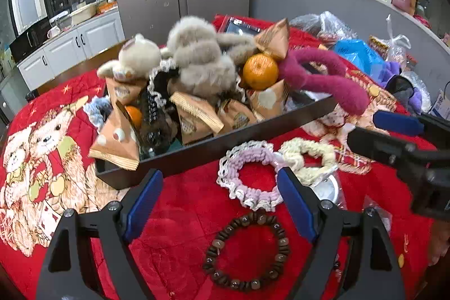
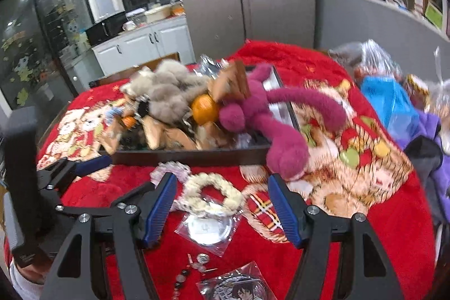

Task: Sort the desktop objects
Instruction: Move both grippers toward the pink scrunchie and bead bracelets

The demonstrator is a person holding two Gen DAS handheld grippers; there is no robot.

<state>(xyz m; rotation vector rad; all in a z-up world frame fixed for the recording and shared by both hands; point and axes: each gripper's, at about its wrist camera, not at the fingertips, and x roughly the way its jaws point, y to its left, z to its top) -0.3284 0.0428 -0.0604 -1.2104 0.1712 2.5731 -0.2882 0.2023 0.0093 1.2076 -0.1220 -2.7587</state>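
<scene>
No text, brand or number can be read in either view. Printed marks are seen on the brown wedge-shaped paper packets (image 1: 194, 117) heaped in the dark rectangular tray (image 1: 197, 156) and on the small black label of the left-hand device (image 2: 28, 255), but they are too small and blurred to be made out.

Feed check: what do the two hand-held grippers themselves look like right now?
Both match: the left hand-held gripper and right hand-held gripper have matte black angular arms with triangular cut-outs and silver screw heads. Each finger carries a ribbed blue pad. A white sleeve shows behind the left one.
</scene>
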